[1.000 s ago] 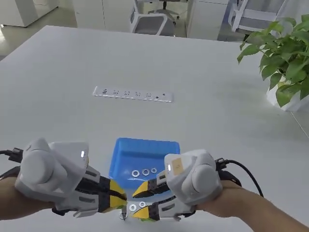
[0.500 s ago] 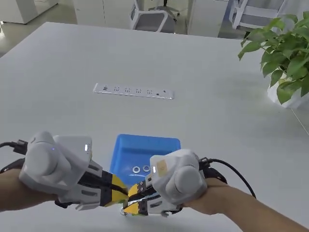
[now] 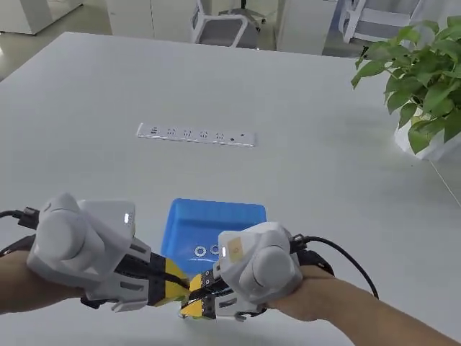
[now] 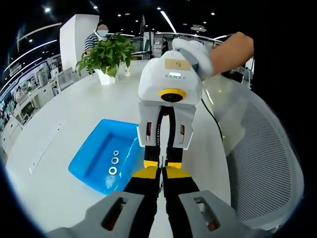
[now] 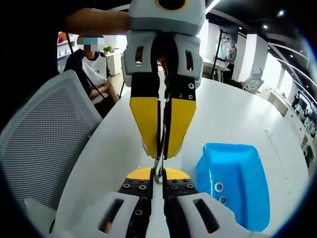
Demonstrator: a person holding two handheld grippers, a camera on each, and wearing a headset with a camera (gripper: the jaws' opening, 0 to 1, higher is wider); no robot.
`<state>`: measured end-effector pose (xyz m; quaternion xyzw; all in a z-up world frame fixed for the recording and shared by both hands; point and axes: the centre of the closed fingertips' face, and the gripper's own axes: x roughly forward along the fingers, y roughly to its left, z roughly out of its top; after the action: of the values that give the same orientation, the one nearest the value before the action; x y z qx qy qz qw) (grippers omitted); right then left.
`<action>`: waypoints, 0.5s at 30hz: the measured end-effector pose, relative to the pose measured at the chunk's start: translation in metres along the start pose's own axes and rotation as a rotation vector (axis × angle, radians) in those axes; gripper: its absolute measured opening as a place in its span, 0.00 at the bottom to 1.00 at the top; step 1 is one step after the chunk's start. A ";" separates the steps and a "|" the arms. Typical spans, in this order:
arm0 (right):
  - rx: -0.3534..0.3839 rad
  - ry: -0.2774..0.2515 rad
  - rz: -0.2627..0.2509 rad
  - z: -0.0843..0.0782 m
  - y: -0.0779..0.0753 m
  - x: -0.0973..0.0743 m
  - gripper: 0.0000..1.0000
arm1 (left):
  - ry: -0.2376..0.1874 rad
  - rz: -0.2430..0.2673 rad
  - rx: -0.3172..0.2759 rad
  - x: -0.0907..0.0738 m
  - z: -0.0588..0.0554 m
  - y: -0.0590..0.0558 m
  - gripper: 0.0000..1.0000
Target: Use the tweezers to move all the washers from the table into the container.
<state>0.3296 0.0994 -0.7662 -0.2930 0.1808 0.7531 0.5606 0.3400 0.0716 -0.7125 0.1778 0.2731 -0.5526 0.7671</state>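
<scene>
Three washers [image 4: 115, 160] are seen lying in a row on the floor of the blue container [image 3: 216, 213], so that share of the job is judged done. What is left is whatever lies on the table [image 3: 108, 94]. The patch at the container's 6 o'clock is covered by the two grippers, so some washers are probably, not certainly, waiting there.

Taken from left to right in the head view, the left gripper [image 3: 176, 285] is held at the container's 7 o'clock, its jaws drawn almost together and clamped on the tweezers [image 5: 159, 153]. The right gripper [image 3: 196, 303] is set at 6 o'clock, tip to tip with the left. Its jaws are likewise nearly closed, with the tweezers' looped end pinched between them. The container is found at 12 o'clock from the meeting tips, just beside them.

Against the frame a second earlier, two washers then seen on the table at the container's 6 o'clock are now hidden under the right gripper, which has been brought leftward until its tips meet the left's. The count in the container is unchanged at three
</scene>
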 end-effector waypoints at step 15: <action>-0.004 0.009 -0.014 0.000 0.000 0.000 0.06 | -0.001 0.002 -0.038 -0.002 -0.002 -0.005 0.13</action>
<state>0.3296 0.0988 -0.7662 -0.2985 0.1797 0.7482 0.5646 0.3343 0.0726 -0.7121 0.1631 0.2828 -0.5468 0.7710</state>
